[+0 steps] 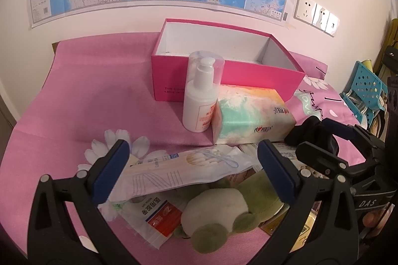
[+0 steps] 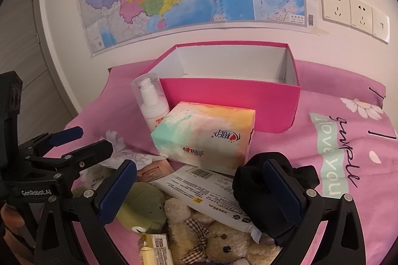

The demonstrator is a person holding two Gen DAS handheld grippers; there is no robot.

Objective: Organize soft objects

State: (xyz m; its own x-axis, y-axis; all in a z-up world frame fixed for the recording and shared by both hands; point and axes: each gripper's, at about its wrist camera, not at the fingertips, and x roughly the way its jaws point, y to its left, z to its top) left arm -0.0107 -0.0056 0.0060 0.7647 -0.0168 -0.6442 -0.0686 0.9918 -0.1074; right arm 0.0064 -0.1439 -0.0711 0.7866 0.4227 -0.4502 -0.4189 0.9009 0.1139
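An empty pink box (image 1: 223, 76) (image 2: 231, 101) stands open at the back of the pink bed. A soft tissue pack (image 1: 251, 120) (image 2: 206, 133) lies in front of it. My left gripper (image 1: 194, 170) is open above a cotton swab pack (image 1: 179, 170) and a green plush turtle (image 1: 223, 212). My right gripper (image 2: 201, 193) is open above the green plush (image 2: 144, 205), a tan teddy bear (image 2: 219, 237) and a white wipes pack (image 2: 211, 193). A black soft cloth (image 2: 253, 180) touches its right finger. The right gripper (image 1: 321, 138) also shows in the left wrist view.
A white pump bottle (image 1: 200, 101) (image 2: 153, 103) stands left of the tissue pack. A medical tape packet (image 1: 156, 217) lies under the swabs. A yellow packet (image 2: 154, 250) lies by the bear. A teal basket (image 1: 365, 91) stands at the right. The wall with a map is behind.
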